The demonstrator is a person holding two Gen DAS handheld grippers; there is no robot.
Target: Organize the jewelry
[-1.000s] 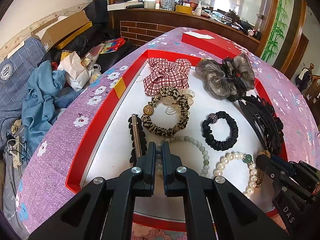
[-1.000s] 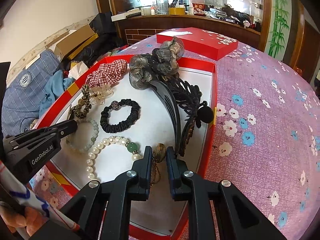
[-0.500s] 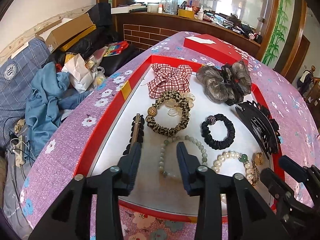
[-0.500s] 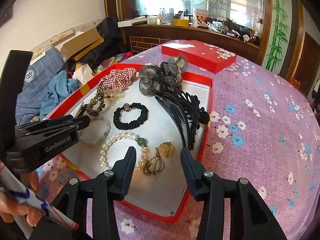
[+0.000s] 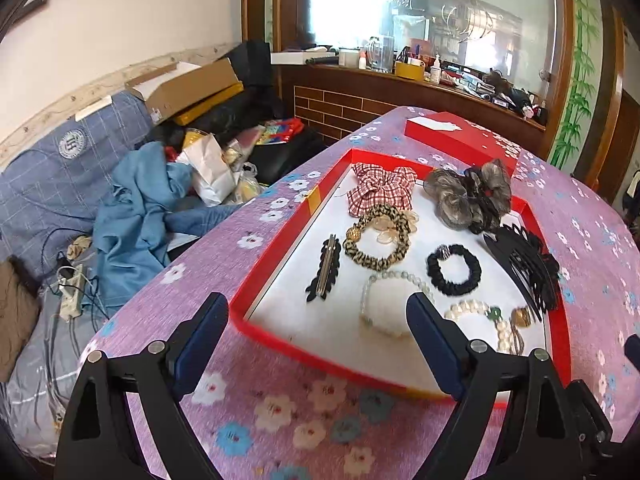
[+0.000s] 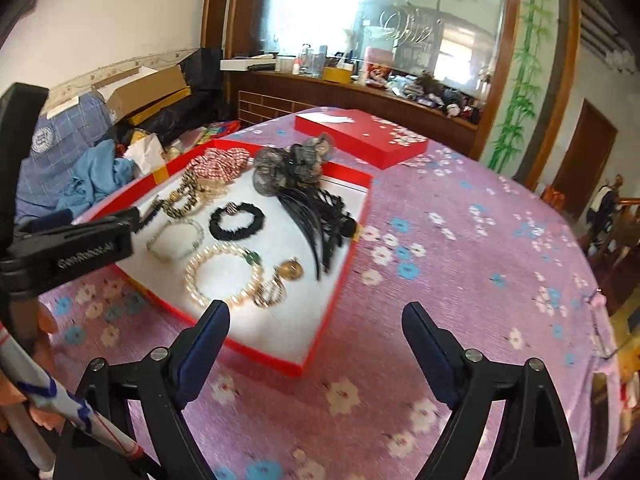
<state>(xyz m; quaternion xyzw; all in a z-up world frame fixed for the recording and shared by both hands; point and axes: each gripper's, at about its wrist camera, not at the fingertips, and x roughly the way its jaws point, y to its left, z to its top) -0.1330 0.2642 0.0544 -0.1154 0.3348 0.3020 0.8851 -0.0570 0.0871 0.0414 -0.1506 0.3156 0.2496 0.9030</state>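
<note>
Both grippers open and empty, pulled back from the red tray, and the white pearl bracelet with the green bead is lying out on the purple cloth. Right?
Not quite. The white pearl bracelet with the green bead lies inside the red tray, not on the purple floral tablecloth; the right wrist view shows it. The left gripper and right gripper are indeed open and empty.

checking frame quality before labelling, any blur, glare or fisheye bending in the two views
Left wrist view: the red tray and pearl bracelet are fairly sharp, the near floral cloth is smeared, the window is blown out, and the tray edges bow. Right wrist view: softer overall, the cloth flowers streak, the left claw's lettering is blurred, and glare washes out the mirror.
</note>
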